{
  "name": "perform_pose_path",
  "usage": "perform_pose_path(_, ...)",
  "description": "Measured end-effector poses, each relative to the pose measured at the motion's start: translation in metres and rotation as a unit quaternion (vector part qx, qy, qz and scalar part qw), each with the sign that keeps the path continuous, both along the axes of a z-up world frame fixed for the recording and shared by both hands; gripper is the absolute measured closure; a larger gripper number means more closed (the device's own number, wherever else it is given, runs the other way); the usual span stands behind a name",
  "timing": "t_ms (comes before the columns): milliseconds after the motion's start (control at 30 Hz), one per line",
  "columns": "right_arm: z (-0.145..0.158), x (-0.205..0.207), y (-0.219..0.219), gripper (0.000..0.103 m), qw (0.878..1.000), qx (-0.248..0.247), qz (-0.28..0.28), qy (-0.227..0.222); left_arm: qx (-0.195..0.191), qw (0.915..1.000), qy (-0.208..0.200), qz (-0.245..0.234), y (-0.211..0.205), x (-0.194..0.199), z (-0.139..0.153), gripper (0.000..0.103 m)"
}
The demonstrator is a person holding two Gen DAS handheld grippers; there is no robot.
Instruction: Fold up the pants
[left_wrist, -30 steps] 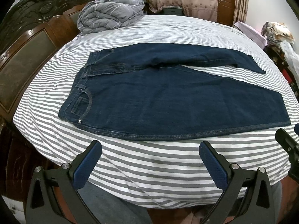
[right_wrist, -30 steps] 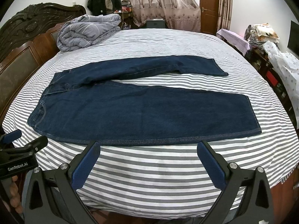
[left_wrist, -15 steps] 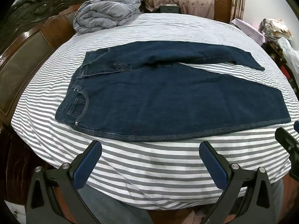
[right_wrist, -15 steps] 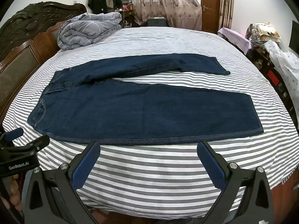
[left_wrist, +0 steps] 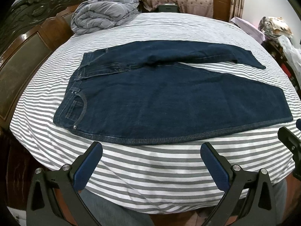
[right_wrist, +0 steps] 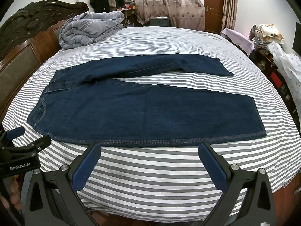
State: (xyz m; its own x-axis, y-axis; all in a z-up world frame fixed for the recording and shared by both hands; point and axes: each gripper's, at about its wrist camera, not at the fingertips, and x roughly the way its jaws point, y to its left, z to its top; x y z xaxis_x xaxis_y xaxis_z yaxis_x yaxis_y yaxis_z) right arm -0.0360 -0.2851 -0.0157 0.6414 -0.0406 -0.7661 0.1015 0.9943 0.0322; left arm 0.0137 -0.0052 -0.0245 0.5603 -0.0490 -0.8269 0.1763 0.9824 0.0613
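Observation:
Dark blue jeans [left_wrist: 169,101] [right_wrist: 146,113] lie spread flat on the striped bed, waistband to the left, legs running right. The far leg is narrower and angled away from the near leg, with a wedge of sheet showing between them. My left gripper [left_wrist: 151,150] hovers open just short of the near outer seam, closer to the waist end. My right gripper [right_wrist: 149,150] is open too, short of the same seam near its middle. Nothing is between either pair of fingers. Each gripper shows at the edge of the other's view.
The grey-and-white striped bed [right_wrist: 150,171] has a dark carved wooden headboard [left_wrist: 24,43] on the left. A folded grey duvet [right_wrist: 90,28] sits at the far left corner. Cluttered furniture and bags [right_wrist: 272,43] stand along the right side; curtains and a door are behind.
Both grippers have edged forward toward the jeans' near seam, and the left view has lowered slightly. Both stay open and the jeans have not moved.

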Motion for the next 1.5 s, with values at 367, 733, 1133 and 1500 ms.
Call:
perform_pose_path(367, 0.015, 0.034, 0.005, 0.001, 0.996, 0.013, 0.083, -0.003, 0.026, 0.9991, -0.027, -0.02, 0.038, 0.044, 0.013, 0.0)
perform_pose_path(733, 0.019, 0.128, 0.018, 0.001, 0.994, -0.008, 0.11, 0.021, 0.041, 0.9974, -0.04, 0.043, 0.115, 0.133, 0.019, 0.0)
perform_pose_path(1133, 0.012, 0.308, 0.057, 0.001, 0.967, 0.011, 0.25, 0.045, 0.038, 0.9976, -0.034, 0.047, 0.181, 0.273, -0.006, 0.0)
perform_pose_path(1500, -0.047, 0.451, 0.123, 0.007, 0.922, -0.029, 0.368, 0.118, -0.017, 0.9989, 0.007, 0.043, 0.239, 0.39, -0.057, 0.0)
